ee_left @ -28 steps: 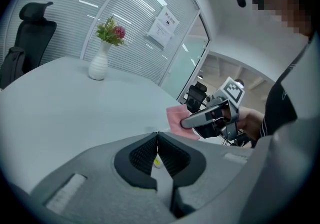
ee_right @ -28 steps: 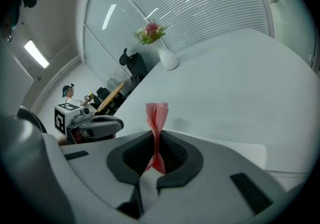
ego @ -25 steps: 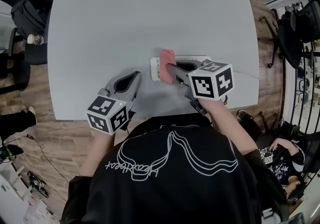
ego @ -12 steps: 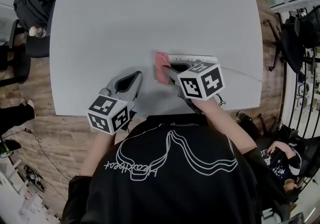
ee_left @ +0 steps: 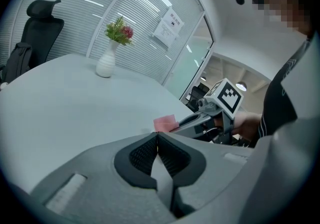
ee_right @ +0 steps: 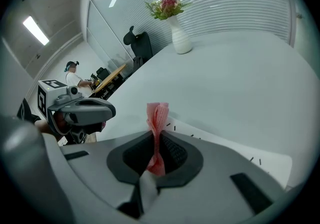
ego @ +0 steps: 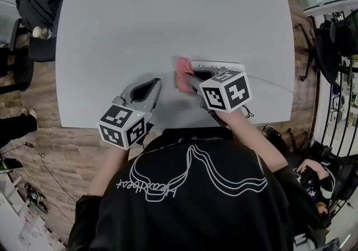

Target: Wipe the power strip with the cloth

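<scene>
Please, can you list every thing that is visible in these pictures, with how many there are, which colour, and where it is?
table: one, light grey, under everything else
power strip: one, white, near the table's front edge, below the right gripper
cloth: one, pink, at the power strip's left end
vase: one, white, at the table's far edge
flowers: one bunch, green and pink-red, in the vase
office chair: one, black, beyond the table on the left
left hand-held gripper: one, grey, jaws shut on nothing, over the table's near edge, left of the power strip
right hand-held gripper: one, grey, jaws shut on the cloth, over the power strip
</scene>
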A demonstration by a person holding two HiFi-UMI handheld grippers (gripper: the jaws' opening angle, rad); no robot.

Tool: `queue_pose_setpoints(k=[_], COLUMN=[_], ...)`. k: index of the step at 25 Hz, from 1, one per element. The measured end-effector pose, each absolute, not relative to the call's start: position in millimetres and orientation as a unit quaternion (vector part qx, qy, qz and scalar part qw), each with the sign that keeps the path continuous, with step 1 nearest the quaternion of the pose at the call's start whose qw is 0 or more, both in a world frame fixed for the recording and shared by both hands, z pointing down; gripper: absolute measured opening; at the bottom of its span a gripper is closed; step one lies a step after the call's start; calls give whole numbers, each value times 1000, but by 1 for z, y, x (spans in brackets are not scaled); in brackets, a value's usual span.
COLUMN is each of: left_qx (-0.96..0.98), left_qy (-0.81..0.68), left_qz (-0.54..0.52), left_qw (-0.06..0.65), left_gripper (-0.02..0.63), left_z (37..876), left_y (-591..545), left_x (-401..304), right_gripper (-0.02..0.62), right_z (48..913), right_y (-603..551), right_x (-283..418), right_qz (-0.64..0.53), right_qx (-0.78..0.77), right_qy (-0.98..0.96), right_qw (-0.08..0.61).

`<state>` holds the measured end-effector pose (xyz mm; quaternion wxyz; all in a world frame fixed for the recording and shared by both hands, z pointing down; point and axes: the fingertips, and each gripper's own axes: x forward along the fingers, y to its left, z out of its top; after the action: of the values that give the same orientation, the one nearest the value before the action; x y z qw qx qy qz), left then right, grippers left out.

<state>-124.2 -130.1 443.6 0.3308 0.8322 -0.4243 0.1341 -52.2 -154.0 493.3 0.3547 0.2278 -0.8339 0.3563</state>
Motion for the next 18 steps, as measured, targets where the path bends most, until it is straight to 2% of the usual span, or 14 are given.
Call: queue_pose_setpoints(k=[18], left_qx=[839], left_qy=[-409], left_qz=[143], left_qw=[328], left_gripper=[12], left_z=[447], left_y=[-136], left_x=[-114], right_gripper=[35], right_z=[498], right_y=[-161], right_x=[-4], right_qz=[377], right_qx=[281], right_qy=[-814], right_qw=[341])
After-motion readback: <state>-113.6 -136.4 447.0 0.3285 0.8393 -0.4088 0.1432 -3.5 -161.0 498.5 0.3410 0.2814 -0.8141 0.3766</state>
